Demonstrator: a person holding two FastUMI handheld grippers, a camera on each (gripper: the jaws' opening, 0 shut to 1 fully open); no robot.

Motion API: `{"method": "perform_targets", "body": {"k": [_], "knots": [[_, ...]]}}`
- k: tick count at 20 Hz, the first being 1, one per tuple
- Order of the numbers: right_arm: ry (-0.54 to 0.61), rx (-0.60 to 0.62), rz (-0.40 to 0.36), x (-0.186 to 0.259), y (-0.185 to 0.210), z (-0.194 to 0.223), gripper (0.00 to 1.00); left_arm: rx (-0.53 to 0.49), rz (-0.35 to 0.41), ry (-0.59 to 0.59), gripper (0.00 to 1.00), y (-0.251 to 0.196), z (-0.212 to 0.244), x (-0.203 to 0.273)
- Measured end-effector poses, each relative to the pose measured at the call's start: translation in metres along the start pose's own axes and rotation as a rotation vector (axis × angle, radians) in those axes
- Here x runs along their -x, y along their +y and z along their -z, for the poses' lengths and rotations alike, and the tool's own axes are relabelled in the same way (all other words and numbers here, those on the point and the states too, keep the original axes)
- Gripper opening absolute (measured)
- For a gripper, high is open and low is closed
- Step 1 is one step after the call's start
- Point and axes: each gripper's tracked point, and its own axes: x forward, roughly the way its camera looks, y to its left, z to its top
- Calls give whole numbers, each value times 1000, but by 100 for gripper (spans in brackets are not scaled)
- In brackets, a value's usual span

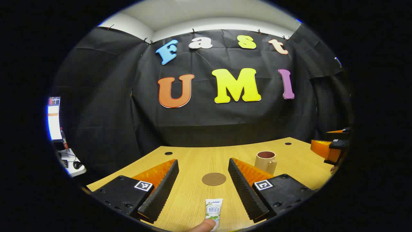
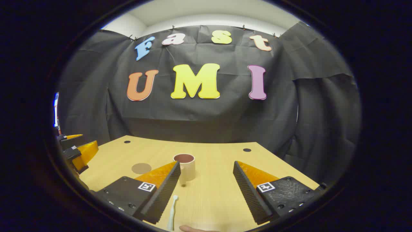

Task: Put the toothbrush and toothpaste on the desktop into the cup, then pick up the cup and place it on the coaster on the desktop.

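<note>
A: While both grippers hung over the desk [image 1: 193, 158], how did the left gripper [image 1: 203, 183] stand?

B: Jaws wide, nothing between the fingers. In the left gripper view the toothpaste [image 1: 213, 209] lay flat at the bottom centre of the frame, in line with the gap but not touched by either finger. A fingertip [image 1: 202, 225] touched its near end at the lower edge.

A: Coaster and cup?

B: Same view: the round brown coaster [image 1: 213, 179] sat on the wood just above the toothpaste, mid-frame. The cup [image 1: 266, 162] stood upright to the right of it, handle toward the camera, apart from the coaster.

A: Right gripper [image 2: 206, 183]?

B: Also spread wide and holding nothing. In the right gripper view the toothbrush [image 2: 172, 214] lay on the desk at the bottom of the frame, just beside the left-hand finger; contact could not be told. The cup stood upright above it, partly behind that finger. The coaster showed left of the cup, well apart. The other gripper appeared at the left edge of that frame.
</note>
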Motion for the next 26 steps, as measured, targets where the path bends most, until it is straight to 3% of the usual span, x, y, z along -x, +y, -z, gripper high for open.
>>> {"method": "perform_targets", "body": {"k": [8,23,26], "knots": [[-66,3,16,4,5,-27,98,-3,22,-47,98,2,-37,-1],[-56,-7,27,13,8,-34,97,7,33,-36,98,0,-34,11],[-71,-26,65,11,-1,-36,97,6,33,-44,98,-1,-34,13]]}}
